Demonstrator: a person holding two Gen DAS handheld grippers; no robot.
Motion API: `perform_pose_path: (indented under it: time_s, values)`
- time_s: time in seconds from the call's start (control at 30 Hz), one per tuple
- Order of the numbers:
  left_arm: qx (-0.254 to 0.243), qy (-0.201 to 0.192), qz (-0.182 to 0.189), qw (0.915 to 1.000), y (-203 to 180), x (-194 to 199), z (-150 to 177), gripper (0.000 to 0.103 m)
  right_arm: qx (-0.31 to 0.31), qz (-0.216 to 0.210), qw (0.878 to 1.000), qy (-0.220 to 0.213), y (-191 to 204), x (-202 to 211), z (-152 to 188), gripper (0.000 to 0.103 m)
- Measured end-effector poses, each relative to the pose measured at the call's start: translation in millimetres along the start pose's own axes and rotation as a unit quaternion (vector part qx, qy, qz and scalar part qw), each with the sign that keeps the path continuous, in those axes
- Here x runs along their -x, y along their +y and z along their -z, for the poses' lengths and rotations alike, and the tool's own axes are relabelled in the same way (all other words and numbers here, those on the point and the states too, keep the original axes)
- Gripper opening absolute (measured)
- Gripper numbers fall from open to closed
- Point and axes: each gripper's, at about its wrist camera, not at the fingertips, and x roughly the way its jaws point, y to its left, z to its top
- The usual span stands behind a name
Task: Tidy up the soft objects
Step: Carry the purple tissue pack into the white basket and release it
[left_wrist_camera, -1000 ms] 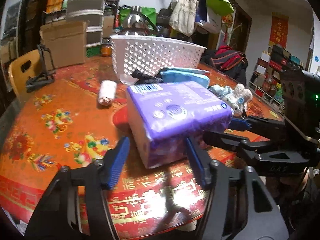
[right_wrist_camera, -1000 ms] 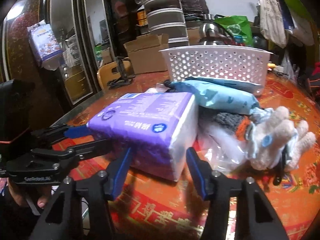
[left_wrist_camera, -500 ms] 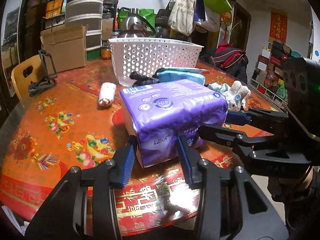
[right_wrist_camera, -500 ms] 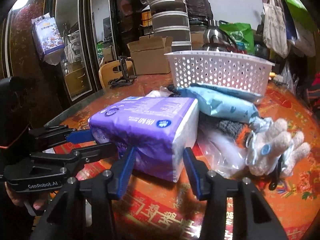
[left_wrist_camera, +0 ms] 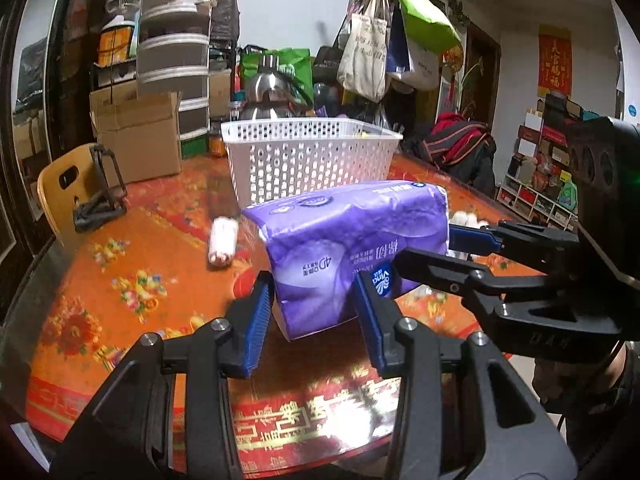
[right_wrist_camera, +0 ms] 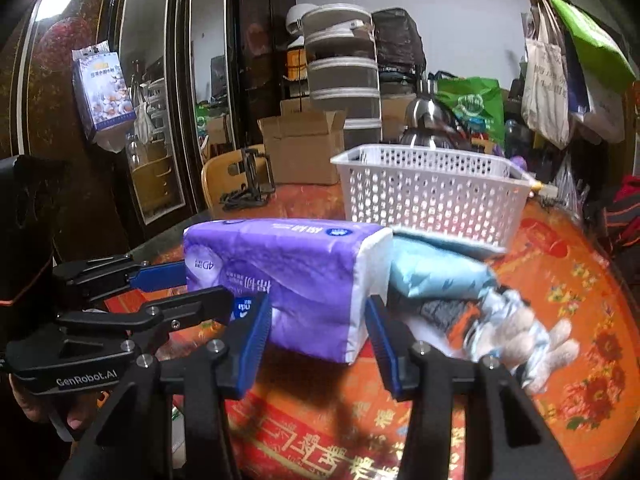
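A purple tissue pack (left_wrist_camera: 352,248) is held off the red patterned table, clamped at both ends. My left gripper (left_wrist_camera: 312,312) is shut on its near end, and my right gripper (right_wrist_camera: 316,322) is shut on its white-sided end (right_wrist_camera: 288,264). A white perforated basket (left_wrist_camera: 308,156) stands behind the pack, also in the right wrist view (right_wrist_camera: 432,188). A light blue soft pack (right_wrist_camera: 436,276) and a pair of knit gloves (right_wrist_camera: 520,336) lie on the table to the right of the pack. A small white roll (left_wrist_camera: 222,242) lies to the left.
A wooden chair (left_wrist_camera: 60,196) with a black clamp (left_wrist_camera: 100,204) on it stands at the table's left edge. Cardboard boxes (left_wrist_camera: 136,136), stacked drawers and a steel kettle (left_wrist_camera: 268,92) stand behind the basket. Bags hang on a coat rack (left_wrist_camera: 384,52) at the back.
Both grippers have closed on the purple tissue pack and lifted it off the table, towards the basket. The pack now hangs tilted between them.
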Motion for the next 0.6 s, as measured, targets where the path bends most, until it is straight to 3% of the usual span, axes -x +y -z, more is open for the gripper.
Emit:
perform_pose_path:
  time_s: [0.4, 0.6]
  values:
    - [-0.012, -0.048, -0.003, 0.9988, -10, 11, -66, 0.039, 0.020, 0.015, 0.999, -0.038, -19, 13, -62, 0.048]
    - [-0.023, -0.065, 0.008, 0.9976, -9, -5, -126, 0.039, 0.015, 0.023, 0.998, -0.048, -49, 3, -116, 0.048]
